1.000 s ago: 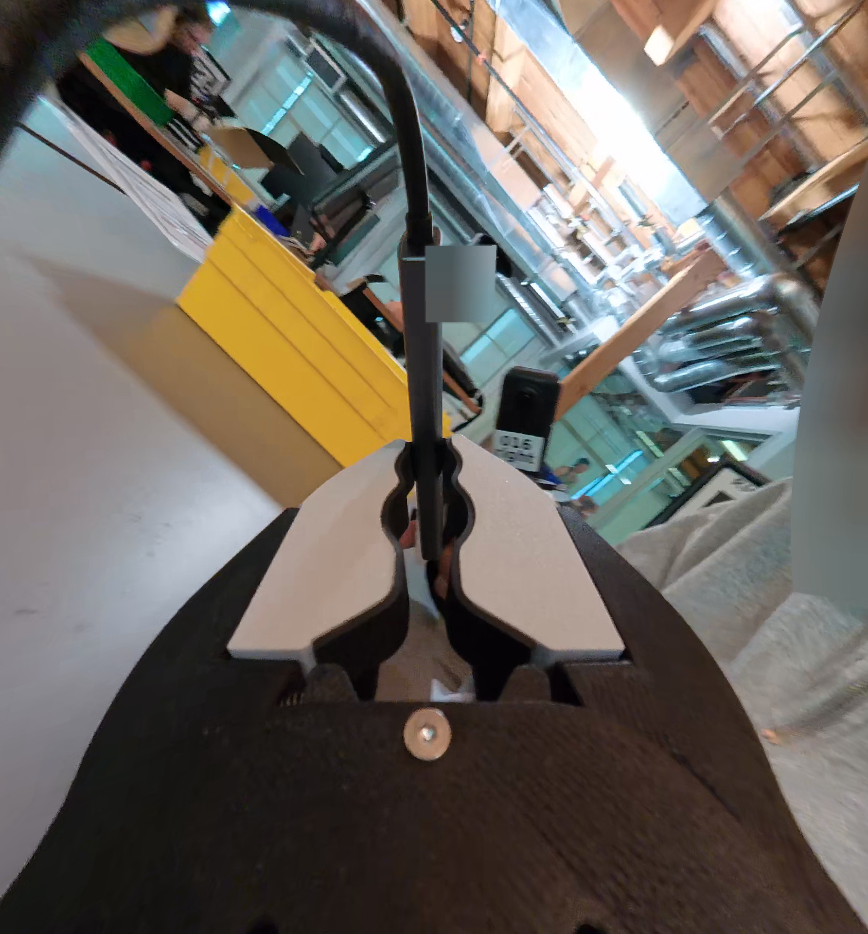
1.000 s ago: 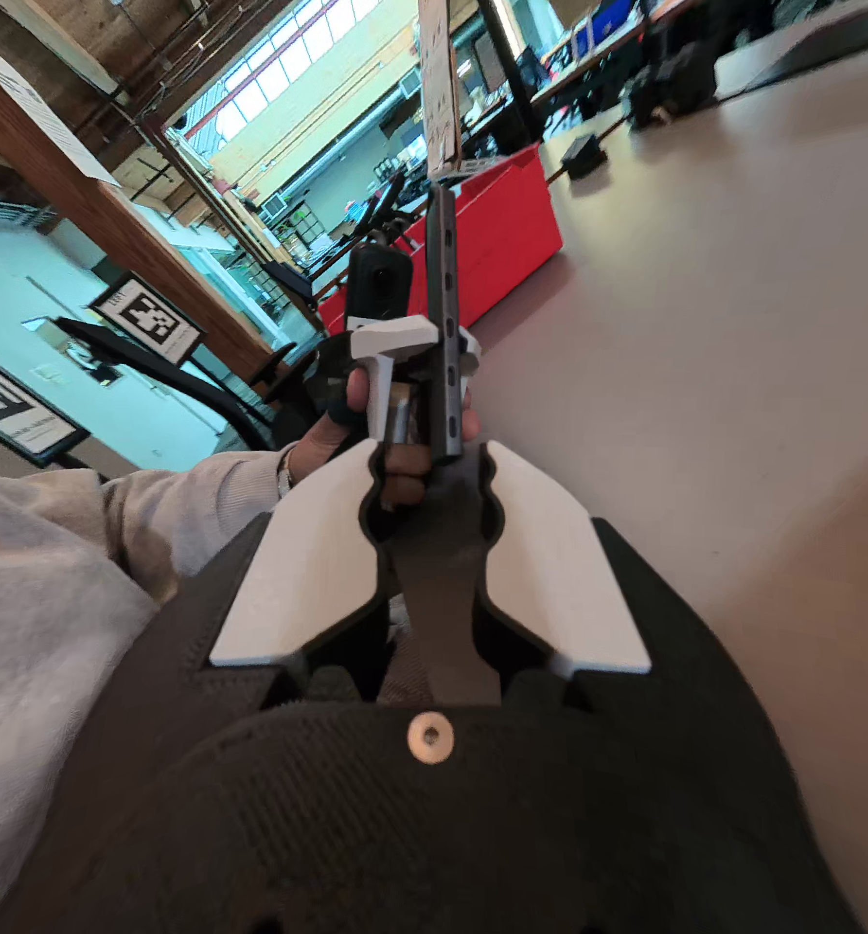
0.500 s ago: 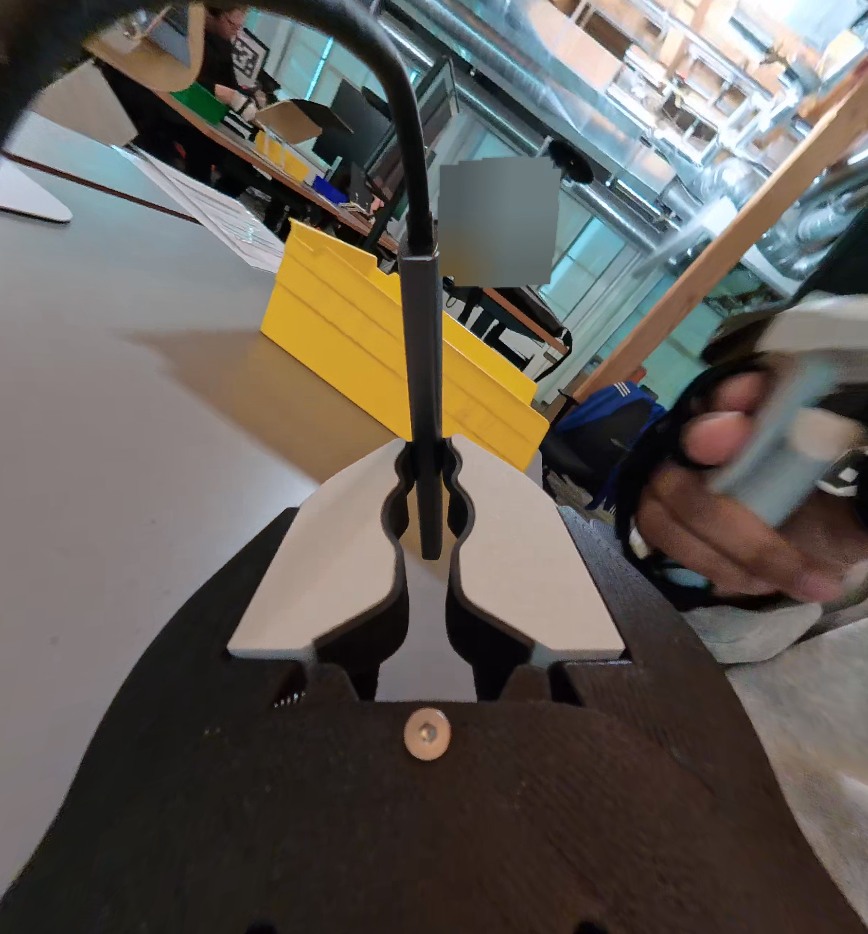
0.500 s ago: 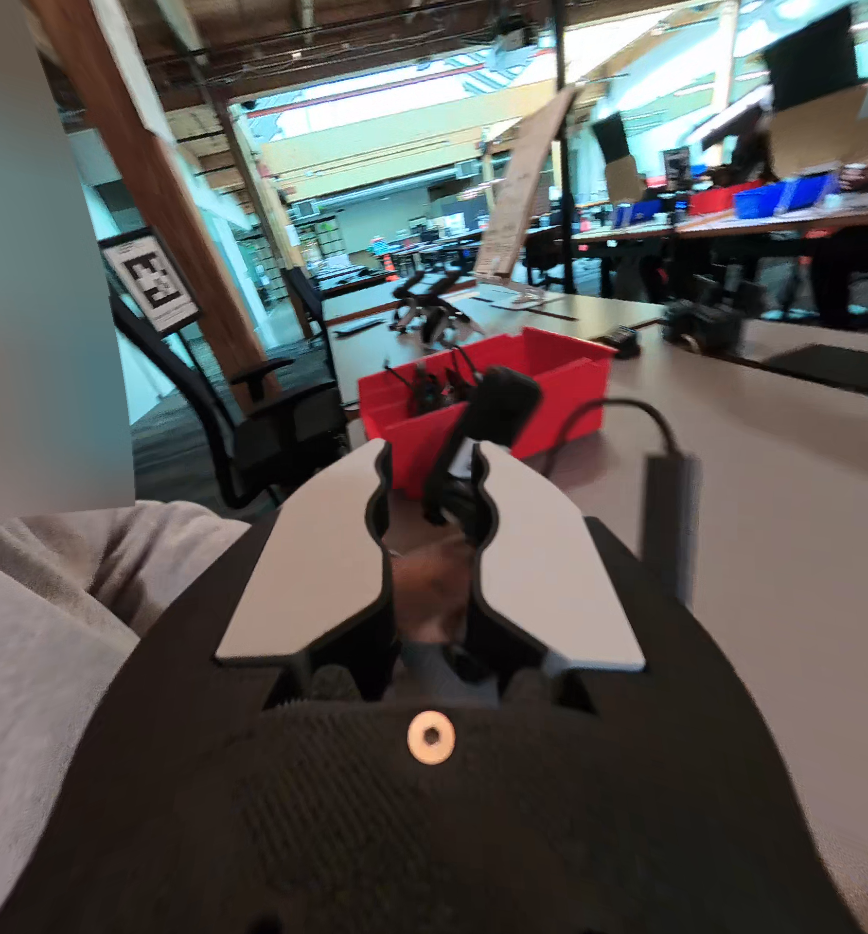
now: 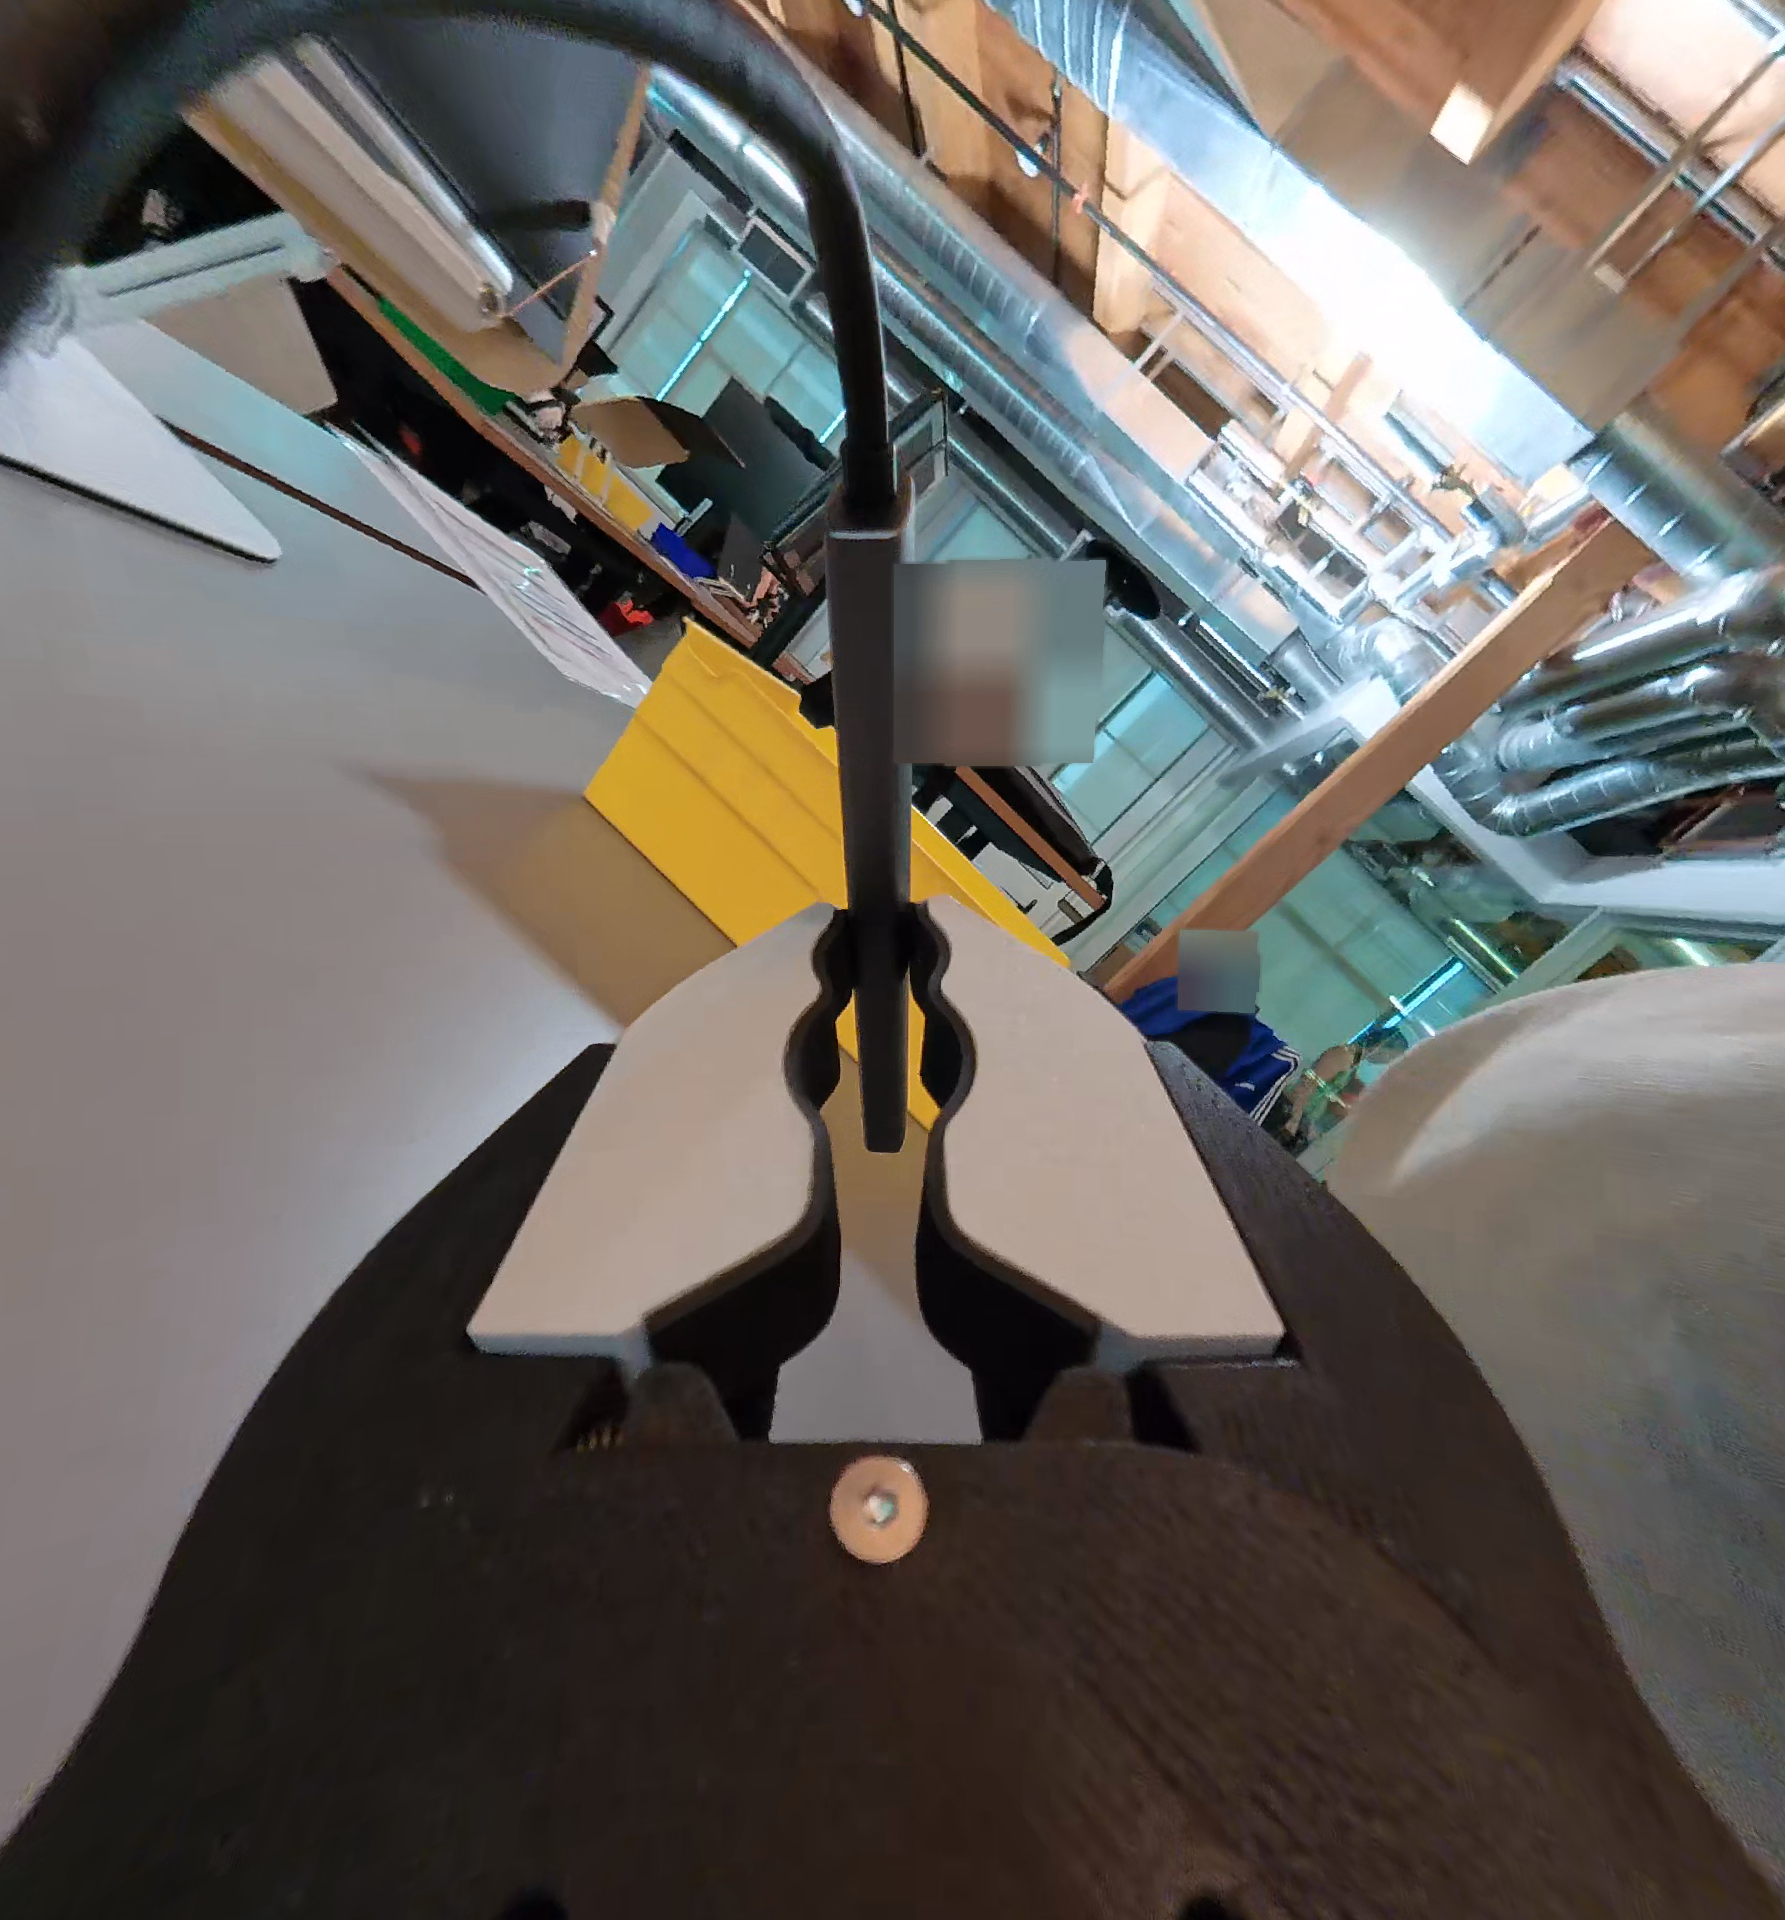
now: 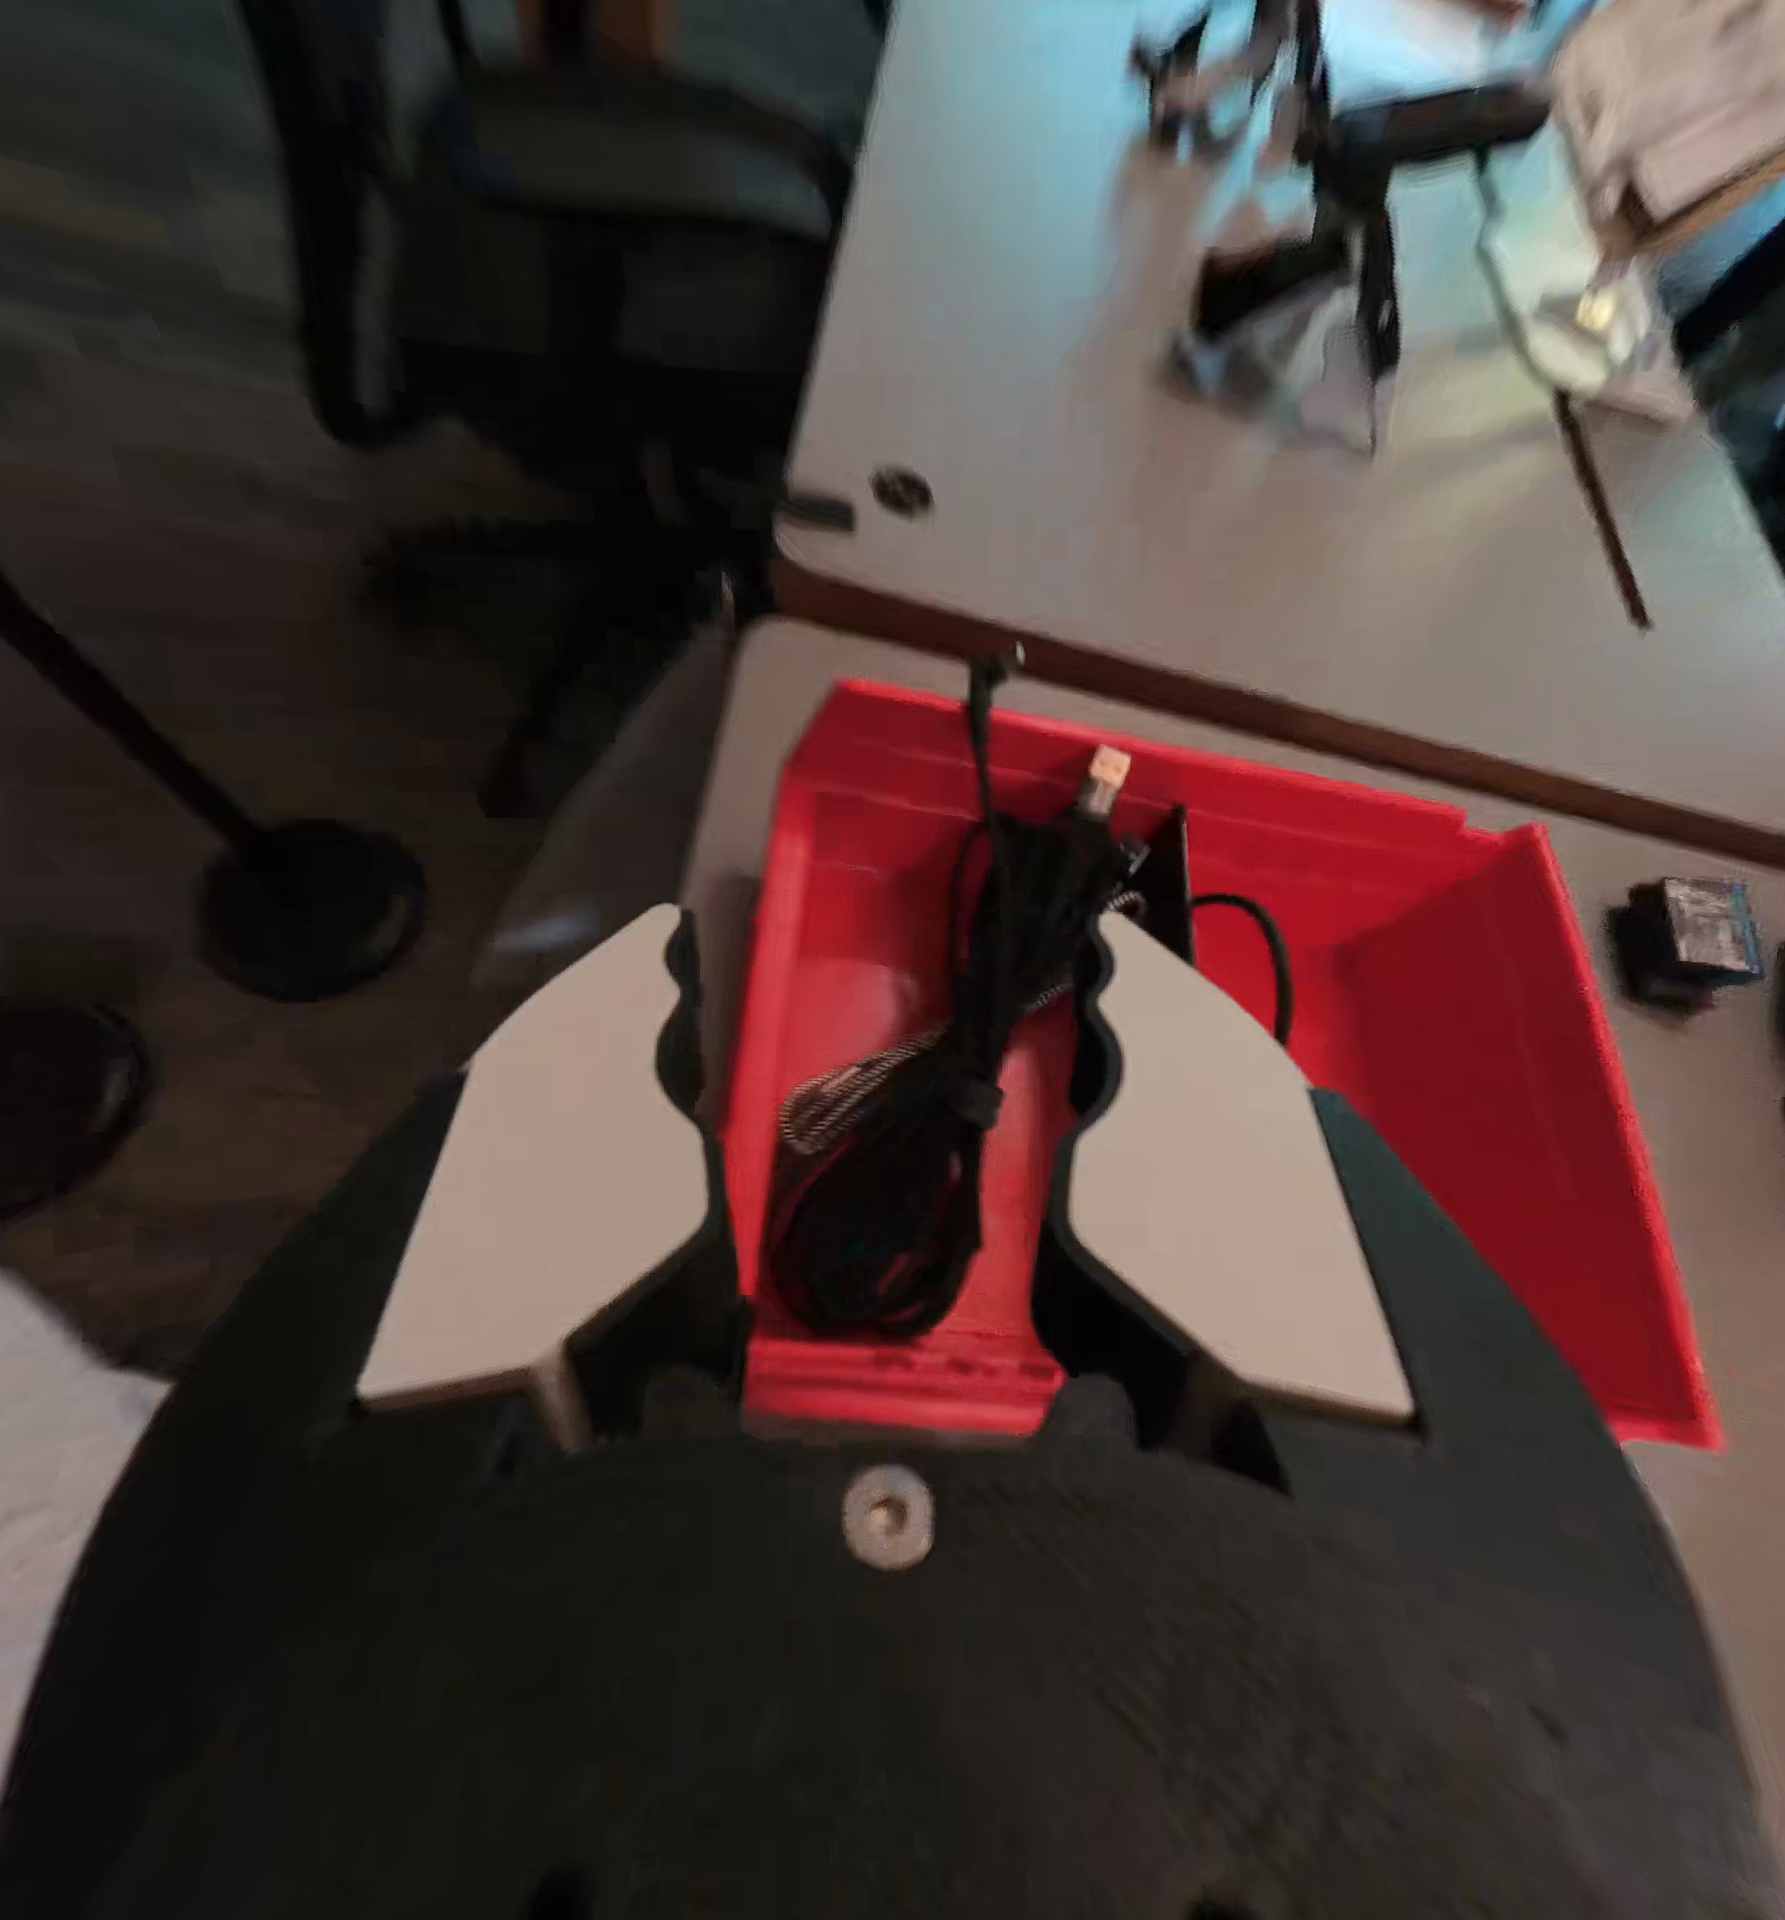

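My left gripper (image 5: 875, 940) is shut on a flat dark grey adapter bar (image 5: 867, 790), held upright and edge-on. A thick black cable (image 5: 846, 281) leaves its top and curves left over the view. My right gripper (image 6: 888, 935) is open and empty. It hangs above a red bin (image 6: 1428, 1049) on the grey table (image 6: 1761, 1558). In the bin lies a bundle of black cables (image 6: 919, 1101) with a braided section and a light connector (image 6: 1104, 774) at the far end. The bundle lies straight below the open jaws. The view is blurred.
A yellow bin (image 5: 722, 821) stands on the grey table (image 5: 192, 935) beyond the left gripper. A grey sleeve (image 5: 1594, 1299) fills the right. By the red bin lie small dark devices (image 6: 1688, 935). A second table (image 6: 1127, 416) with dark gear lies behind, office chairs (image 6: 576, 239) to the left. Some 35 cm of space lies between my two pairs of fingers.
My right gripper let go of the adapter bar, opened wide and swung over the red bin, looking down. My left gripper kept hold of the bar and tilted upward again.
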The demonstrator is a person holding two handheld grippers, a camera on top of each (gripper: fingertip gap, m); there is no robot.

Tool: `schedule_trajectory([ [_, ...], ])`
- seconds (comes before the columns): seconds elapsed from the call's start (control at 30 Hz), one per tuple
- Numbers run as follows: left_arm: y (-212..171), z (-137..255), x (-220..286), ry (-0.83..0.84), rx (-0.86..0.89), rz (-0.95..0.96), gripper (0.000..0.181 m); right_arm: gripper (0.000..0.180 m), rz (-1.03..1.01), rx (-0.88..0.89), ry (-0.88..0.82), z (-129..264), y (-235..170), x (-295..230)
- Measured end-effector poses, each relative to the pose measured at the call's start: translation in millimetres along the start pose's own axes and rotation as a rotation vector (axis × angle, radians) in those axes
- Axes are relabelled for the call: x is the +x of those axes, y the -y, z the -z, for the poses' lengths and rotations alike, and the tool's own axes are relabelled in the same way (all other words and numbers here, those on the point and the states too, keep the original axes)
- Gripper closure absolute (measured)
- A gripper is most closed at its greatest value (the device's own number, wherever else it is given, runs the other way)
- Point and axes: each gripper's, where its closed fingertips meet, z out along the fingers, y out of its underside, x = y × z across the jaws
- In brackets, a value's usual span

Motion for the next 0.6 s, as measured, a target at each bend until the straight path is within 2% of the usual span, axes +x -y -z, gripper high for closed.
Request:
schedule_trajectory([
  [0.13,2,2,-2,-0.019,0.023,0.059,0.17,0.109,-0.056,-0.299,0.01,-69,-39,23],
  [0.23,0,1,-4,-0.022,0.016,0.082,0.17,0.116,-0.109,-0.434,0.039,-92,-64,29],
  [0.43,-4,-1,-3,-0.022,-0.01,0.067,0.17,0.144,-0.129,-0.546,0.082,-99,-90,31],
  [0.47,-4,-1,-5,-0.015,-0.005,0.065,0.17,0.164,-0.102,-0.539,0.053,-98,-89,37],
  [0.6,-3,-1,-7,-0.011,0.003,0.084,0.17,0.171,-0.116,-0.463,0.076,-86,-74,40],
])
